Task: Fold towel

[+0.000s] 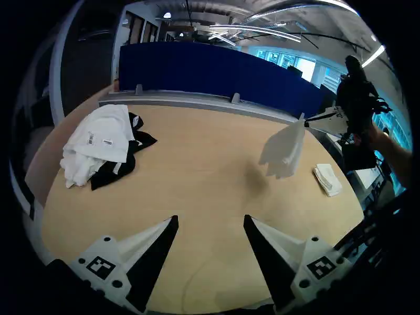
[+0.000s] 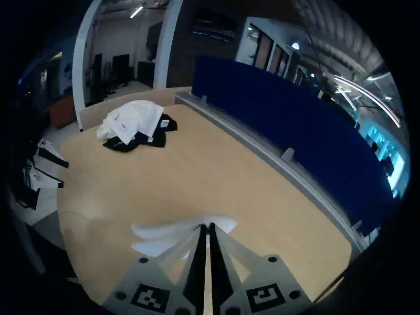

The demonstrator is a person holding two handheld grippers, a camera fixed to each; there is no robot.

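Note:
A white towel (image 1: 284,148) hangs in the air above the wooden table (image 1: 210,157), held by its top corner. My right gripper (image 2: 206,227) is shut on the towel (image 2: 181,231), whose cloth spreads to both sides of the fingertips. The left gripper view shows that gripper (image 1: 303,120) at the right, held by a person's hand (image 1: 374,134). My left gripper (image 1: 211,219) is open over the near part of the table, with nothing between its fingers. It is well apart from the hanging towel.
A heap of white and black cloth (image 1: 102,144) lies at the table's far left. A folded white towel (image 1: 327,179) rests near the right edge. A blue partition (image 1: 220,71) runs along the table's far side.

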